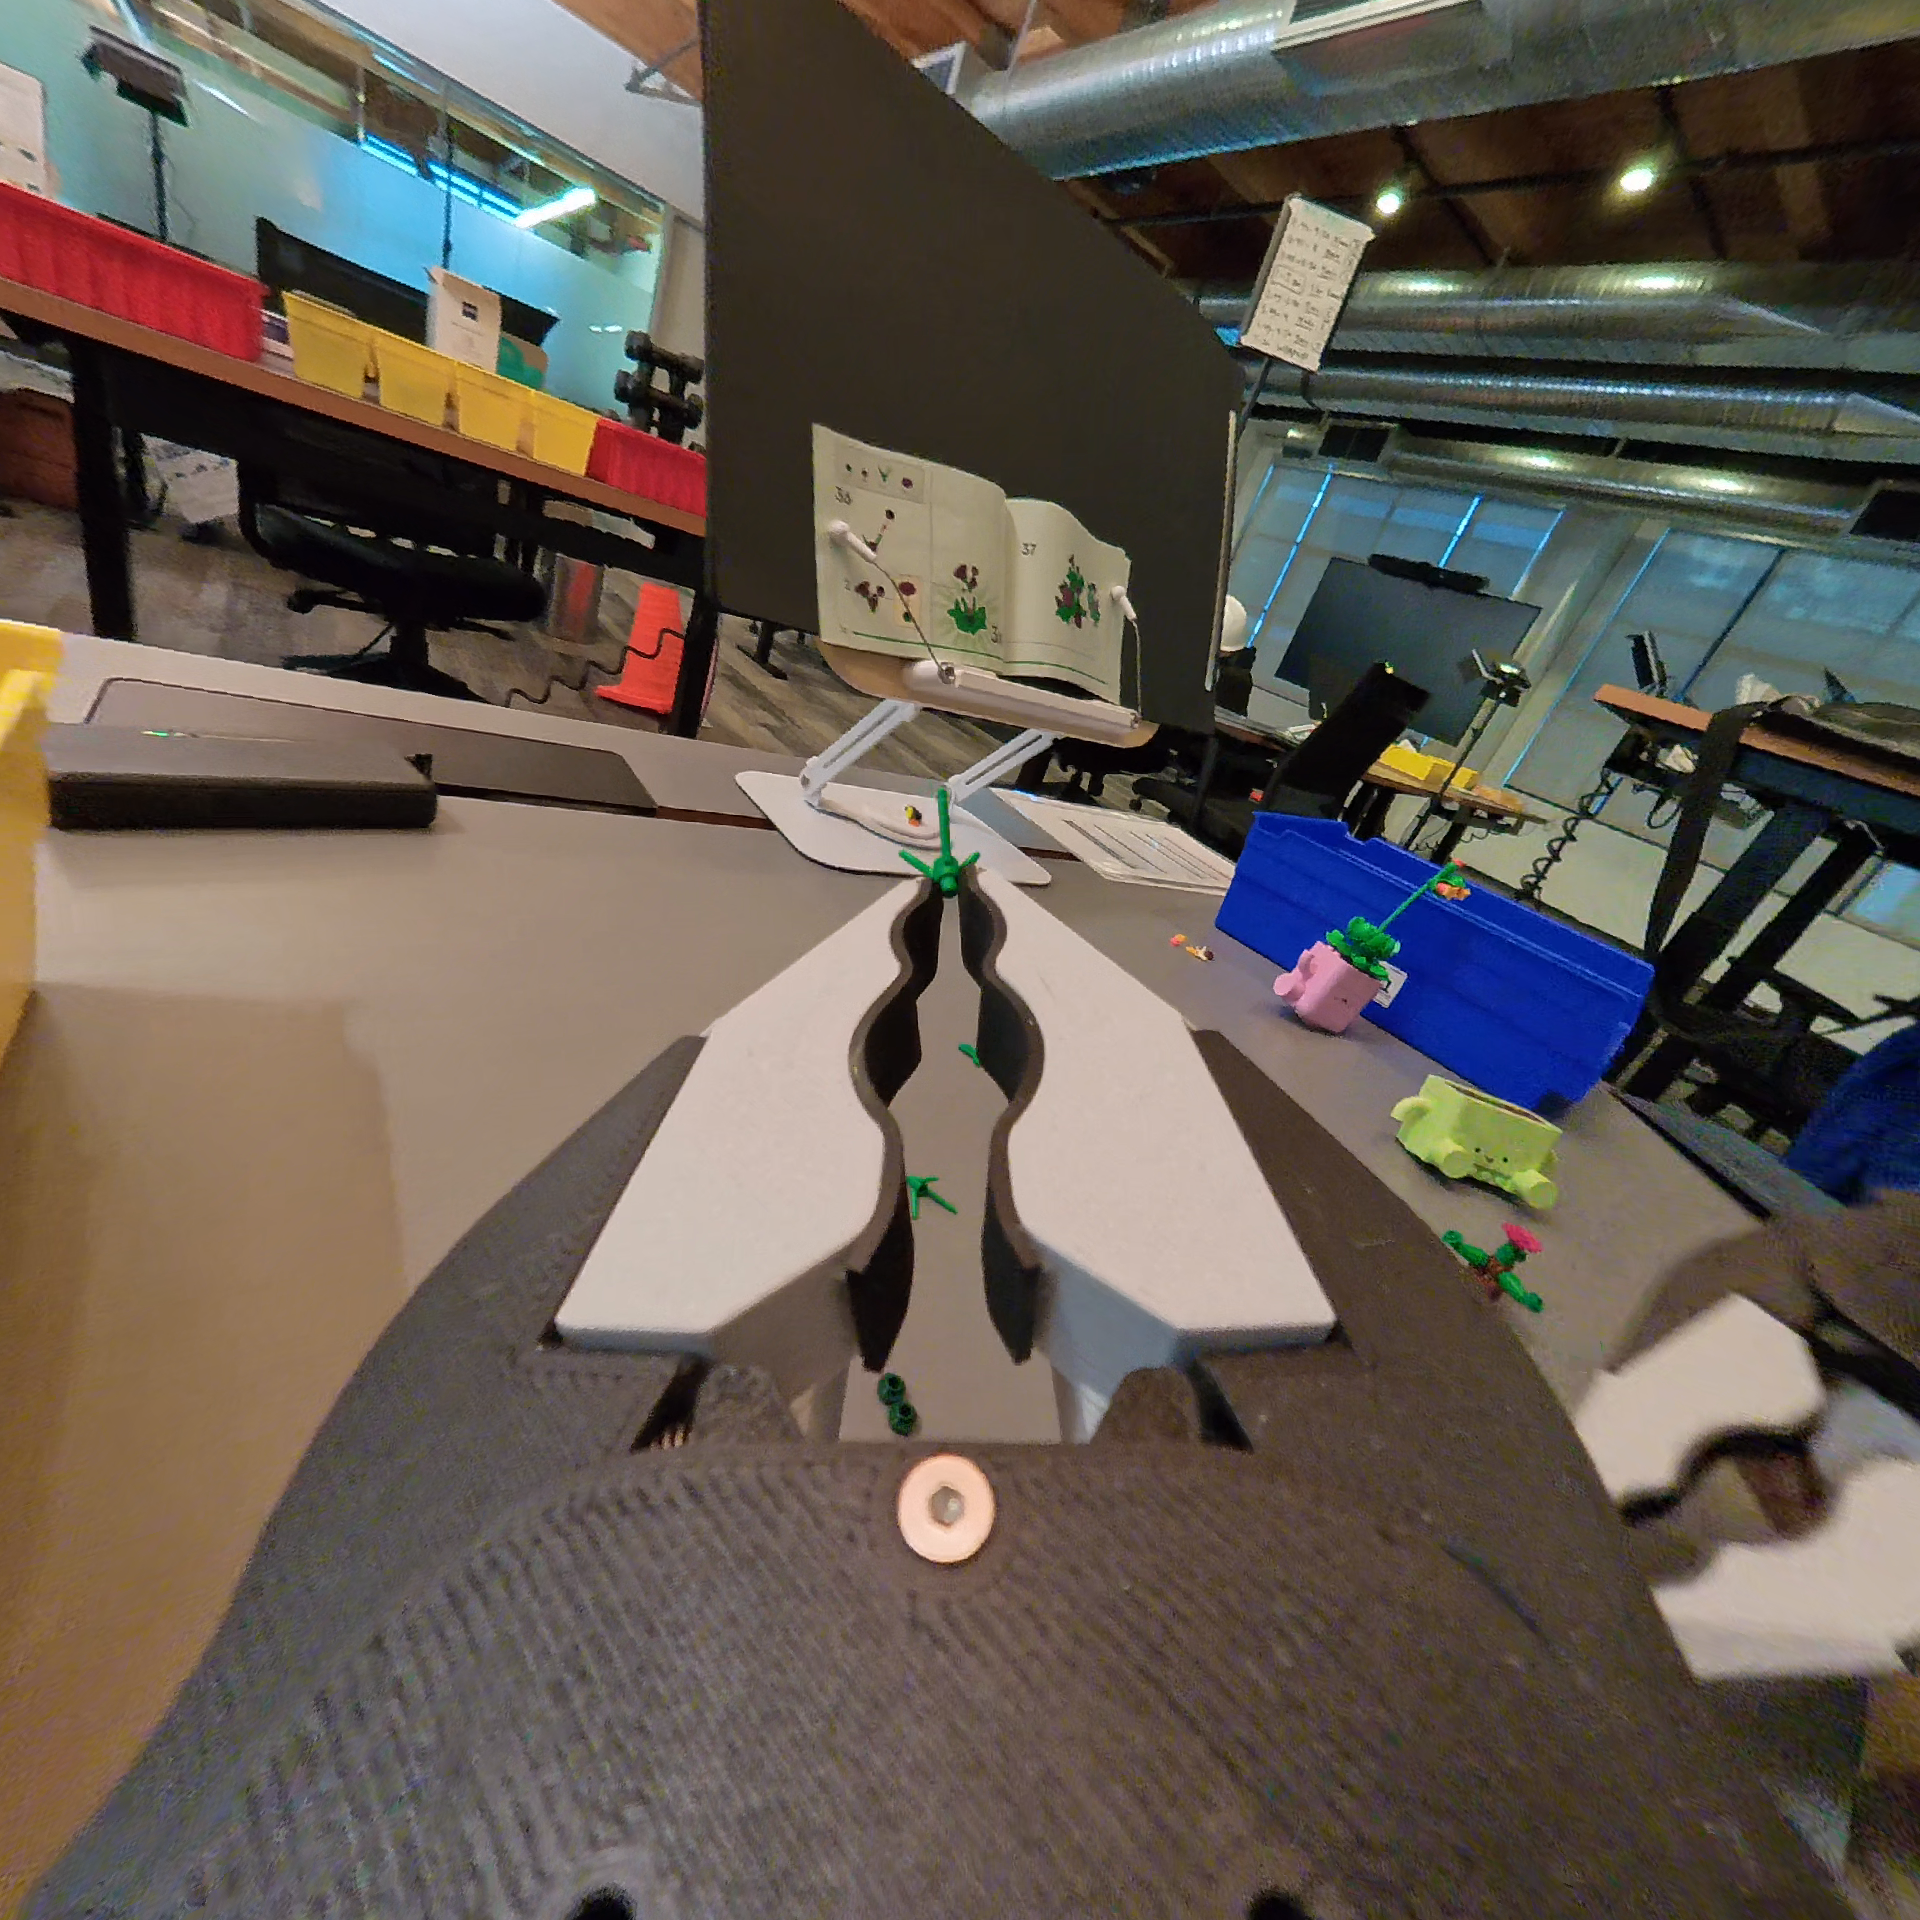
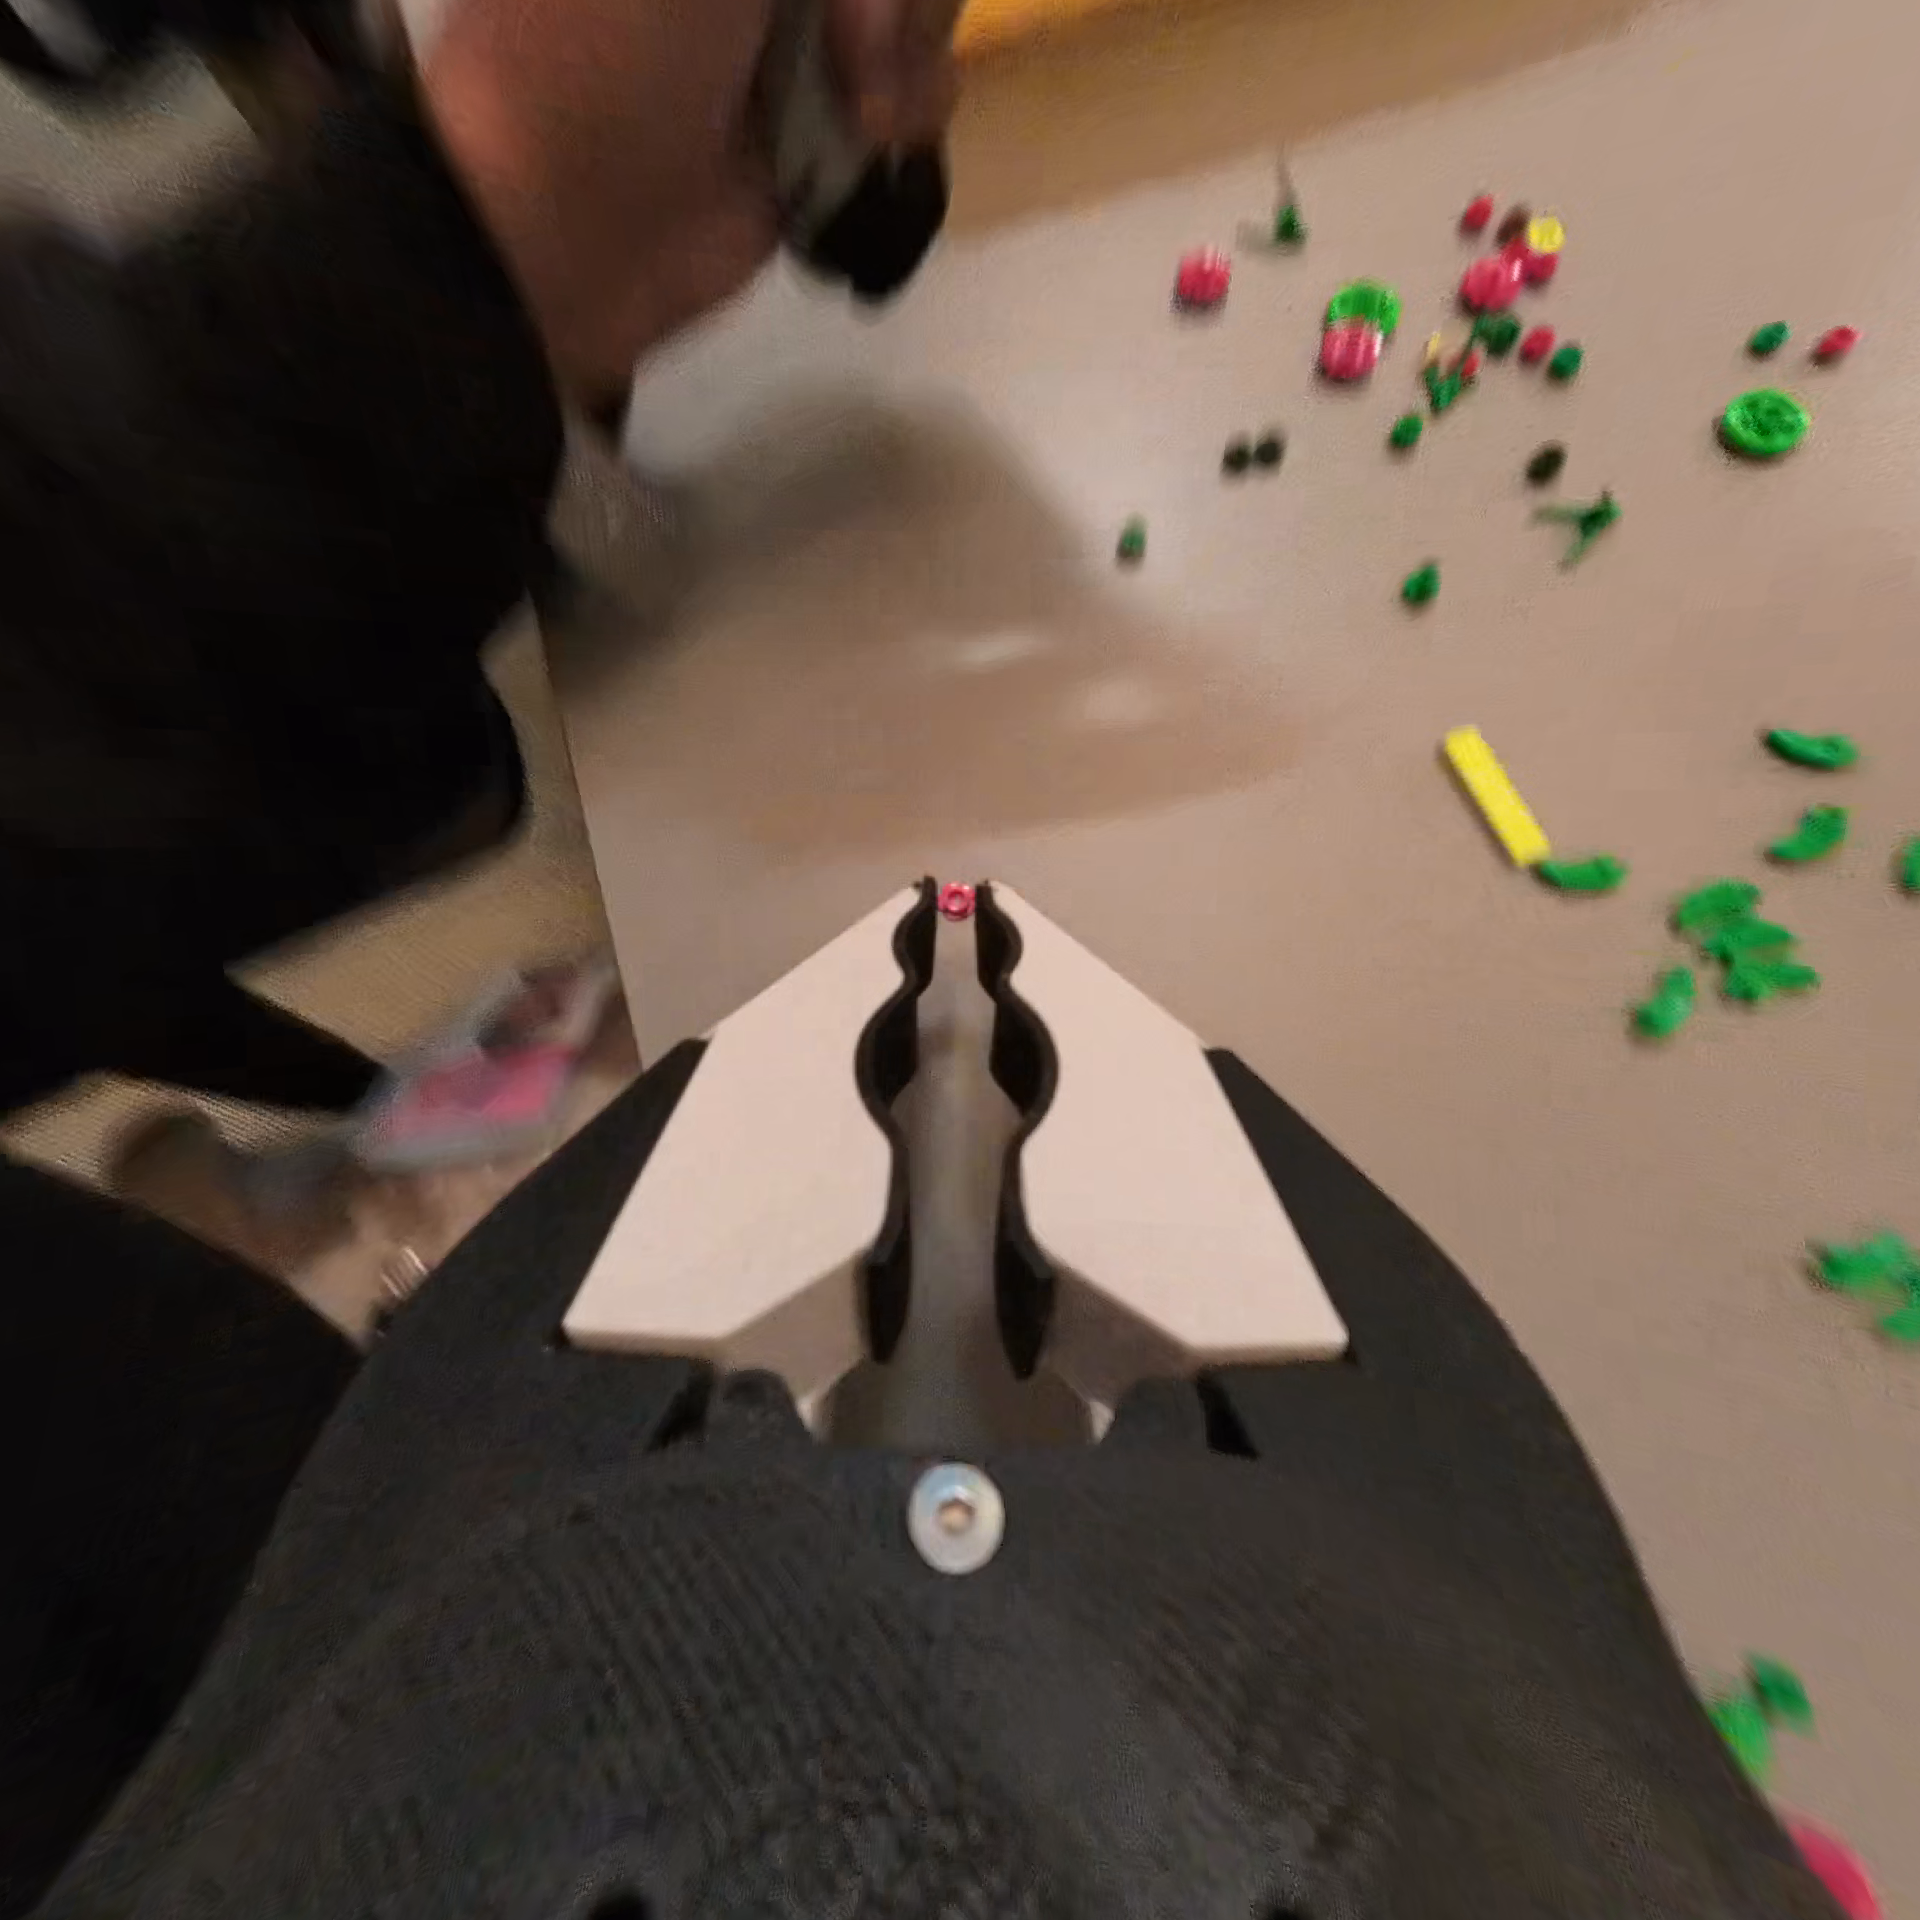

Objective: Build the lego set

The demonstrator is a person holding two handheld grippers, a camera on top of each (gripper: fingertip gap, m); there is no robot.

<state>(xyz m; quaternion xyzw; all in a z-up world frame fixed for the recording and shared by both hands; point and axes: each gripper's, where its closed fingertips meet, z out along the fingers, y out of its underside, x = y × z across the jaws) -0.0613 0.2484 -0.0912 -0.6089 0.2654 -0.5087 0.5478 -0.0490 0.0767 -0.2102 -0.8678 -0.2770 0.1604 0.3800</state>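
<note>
Mid-assembly, flower-building step by the look of it. Left gripper [image 1: 948, 883] clenched on a green stem piece [image 1: 943, 854] with spiky leaves, held upright at the tips of the fingers [image 1: 831, 1091], above the middle of the tabletop [image 1: 312, 987]. Right gripper [image 2: 954, 900] clenched on a tiny pink ring piece [image 2: 954, 900], nipped right at the tips, above the tabletop near its loose-parts pile [image 2: 1496, 312] of red and green bits; view badly blurred. A yellow bar [image 2: 1494, 795] and green leaf pieces [image 2: 1735, 940] scattered toward the right edge.

Likely next: bring both grippers together, thread or press pink ring onto stem top. Calls for fine alignment; both parts tiny, easy to slip or pop out.

Already standing toward the far right of the tabletop: pink pot [image 1: 1335, 982] with plant, lime pot [image 1: 1481, 1143], small loose flower [image 1: 1501, 1262], blue bin [image 1: 1455, 987].

Writing: open instruction booklet [image 1: 966, 566] on a white stand [image 1: 935, 748], printed pictures and numbers, not transcribed. White handwritten sheet [image 1: 1304, 281] high behind, too small to read. No brand visible.
</note>
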